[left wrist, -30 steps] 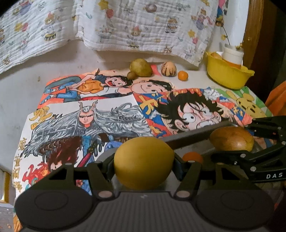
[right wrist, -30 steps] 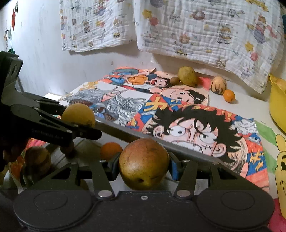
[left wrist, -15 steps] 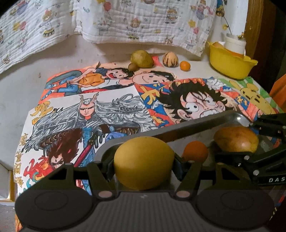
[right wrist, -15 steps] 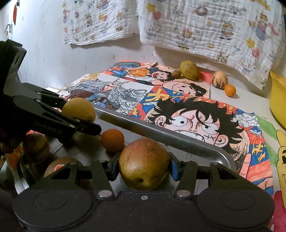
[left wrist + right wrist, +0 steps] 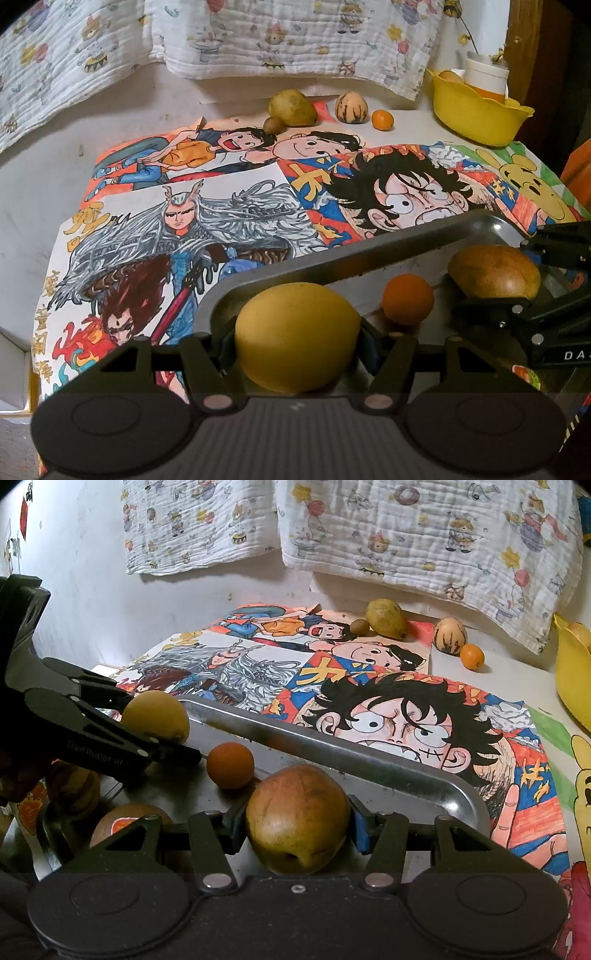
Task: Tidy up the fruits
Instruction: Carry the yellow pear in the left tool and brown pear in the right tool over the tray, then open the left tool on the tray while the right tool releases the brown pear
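The left gripper (image 5: 297,338) pinched a round yellow fruit (image 5: 297,338) and the right gripper (image 5: 297,819) a brownish-green pear (image 5: 297,819), both over the rectangular metal tray (image 5: 369,755) beside a small orange (image 5: 229,765)

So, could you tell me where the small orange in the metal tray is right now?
In both wrist views the small orange sits loose in the metal tray, between the yellow fruit and the brown fruit.
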